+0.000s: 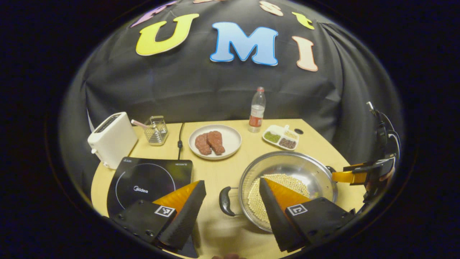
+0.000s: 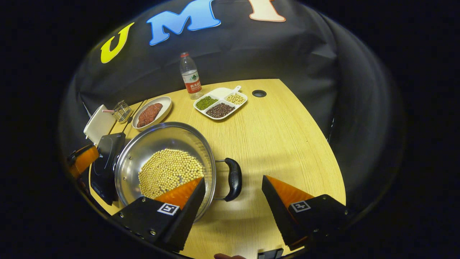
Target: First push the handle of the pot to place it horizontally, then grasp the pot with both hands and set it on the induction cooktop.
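Plate (image 1: pixel 215 141) (with meat) sits behind pot (image 1: pixel 287 169) and cooktop (image 1: pixel 149 180).

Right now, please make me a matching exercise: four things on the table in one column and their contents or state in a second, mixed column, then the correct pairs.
Things:
1. pot
2. round plate
3. divided tray
4. bottle

Contents or state:
A. two pieces of red meat
B. three kinds of beans, each in its own compartment
C. standing upright, red cap
D. pale yellow beans at the bottom

Pairs: 1-D, 2-A, 3-B, 4-C
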